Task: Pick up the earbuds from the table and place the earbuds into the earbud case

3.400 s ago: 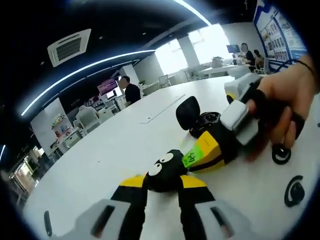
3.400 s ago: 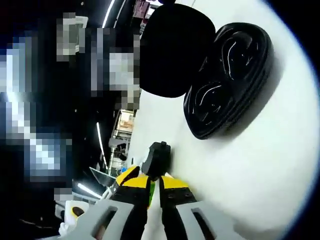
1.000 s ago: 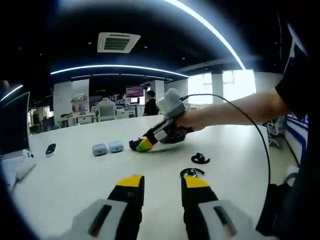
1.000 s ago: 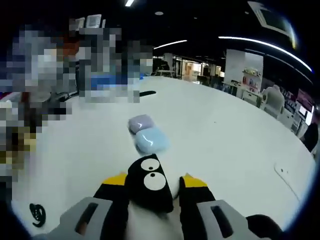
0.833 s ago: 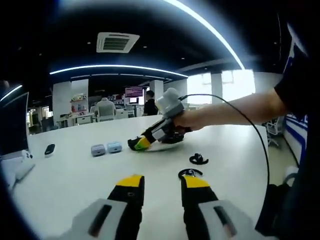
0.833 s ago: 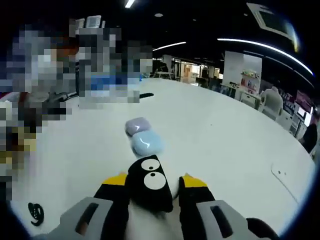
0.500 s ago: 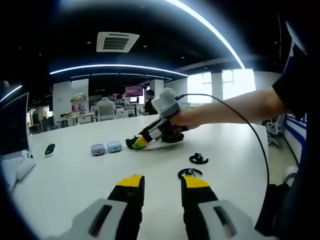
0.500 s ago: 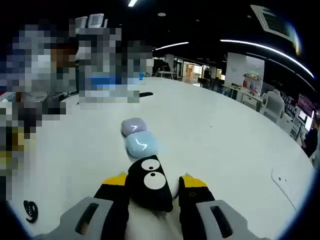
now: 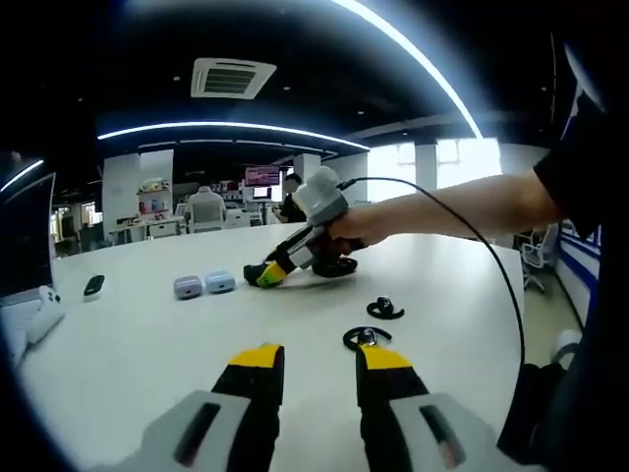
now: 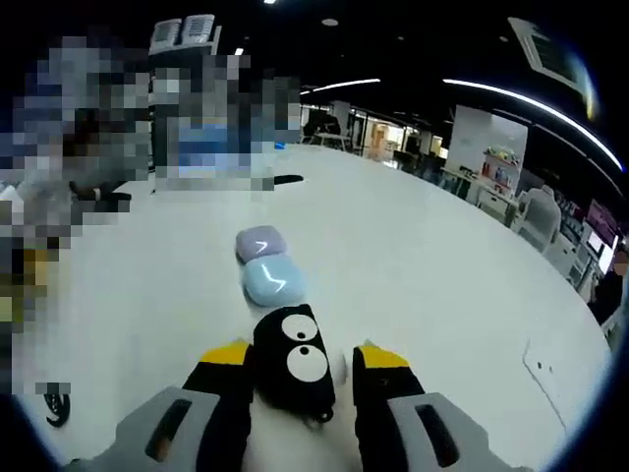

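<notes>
left claw (image 9: 310, 366): open, empty, above bench (image 9: 138, 344) | right claw (image 10: 292, 366): clamped on black googly-eyed item (image 10: 293, 372) | earbuds (image 9: 373, 324): both on bench, case (image 9: 332, 266) beyond | neither stowed yet

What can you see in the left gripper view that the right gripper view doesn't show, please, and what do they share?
Left gripper view alone: two black earbuds on the white table, the person's arm, and the left gripper open. Right gripper view alone: the right gripper clamping a black object with cartoon eyes. Both: the purple case and blue case.
</notes>
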The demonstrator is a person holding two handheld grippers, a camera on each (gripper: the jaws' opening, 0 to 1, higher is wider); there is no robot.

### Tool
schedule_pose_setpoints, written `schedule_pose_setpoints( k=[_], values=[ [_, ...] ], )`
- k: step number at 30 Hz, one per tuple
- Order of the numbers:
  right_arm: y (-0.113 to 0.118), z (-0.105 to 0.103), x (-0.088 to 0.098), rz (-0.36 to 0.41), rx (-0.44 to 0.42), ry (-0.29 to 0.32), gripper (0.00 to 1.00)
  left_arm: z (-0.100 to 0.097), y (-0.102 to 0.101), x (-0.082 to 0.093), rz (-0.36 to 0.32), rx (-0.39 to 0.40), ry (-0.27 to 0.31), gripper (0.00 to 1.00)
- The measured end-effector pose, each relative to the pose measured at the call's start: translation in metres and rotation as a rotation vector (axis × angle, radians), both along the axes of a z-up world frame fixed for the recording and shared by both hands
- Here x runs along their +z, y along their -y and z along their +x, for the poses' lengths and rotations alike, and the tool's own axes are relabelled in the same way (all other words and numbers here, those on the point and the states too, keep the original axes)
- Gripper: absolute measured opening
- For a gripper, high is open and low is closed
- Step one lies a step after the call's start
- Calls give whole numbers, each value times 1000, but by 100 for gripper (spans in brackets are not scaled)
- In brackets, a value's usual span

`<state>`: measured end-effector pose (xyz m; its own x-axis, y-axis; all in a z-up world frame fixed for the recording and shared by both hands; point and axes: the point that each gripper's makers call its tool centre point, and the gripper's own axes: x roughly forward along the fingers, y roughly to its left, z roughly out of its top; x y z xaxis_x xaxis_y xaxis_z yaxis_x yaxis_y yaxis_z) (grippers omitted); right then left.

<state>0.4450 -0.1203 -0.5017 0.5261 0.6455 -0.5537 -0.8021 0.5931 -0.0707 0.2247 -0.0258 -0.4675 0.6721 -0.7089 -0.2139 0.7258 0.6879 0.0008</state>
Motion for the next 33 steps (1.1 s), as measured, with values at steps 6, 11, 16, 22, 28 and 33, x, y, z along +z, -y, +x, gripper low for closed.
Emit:
schedule_pose_setpoints(
  k=[6, 11, 16, 22, 28, 33],
  values=[
    [3, -13, 25, 47, 5, 25, 41, -5, 1, 1, -3, -1, -2, 31],
    [29, -29, 56, 94, -12, 77, 41, -12, 7, 0, -1, -14, -3, 31],
    [97, -27, 78, 55, -91, 163, 43, -19, 12, -3, -2, -34, -14, 32],
    [144, -23, 71, 88, -164, 113, 45, -34, 30, -7, -72, -109, -97, 36],
    [154, -14, 47, 125, -160, 43, 48, -46, 40, -8, -86, -145, -126, 39],
    [145, -10, 32, 202, -145, -11, 47, -54, 38, -10, -64, -140, -133, 39]
  ],
)
